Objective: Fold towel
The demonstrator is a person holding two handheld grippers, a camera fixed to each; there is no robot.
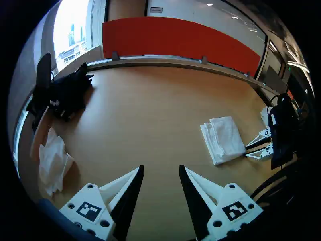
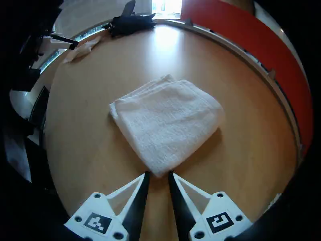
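A white towel (image 2: 168,120) lies folded into a thick square on the wooden table (image 2: 240,140). Its near corner points into the narrow gap between the tips of my right gripper (image 2: 158,175), and neither finger presses on it. That gripper is open only a little. In the left gripper view the folded towel (image 1: 222,138) sits at the right, with the right gripper (image 1: 260,147) at its lower right corner. My left gripper (image 1: 160,168) hovers over bare table, wide open, nothing between its fingers.
A crumpled white cloth (image 1: 52,160) lies near the table's left edge, and a black bundle (image 1: 66,94) sits beyond it. An orange partition (image 1: 180,38) runs along the table's far rim. Black gear (image 1: 283,134) sits behind the right gripper.
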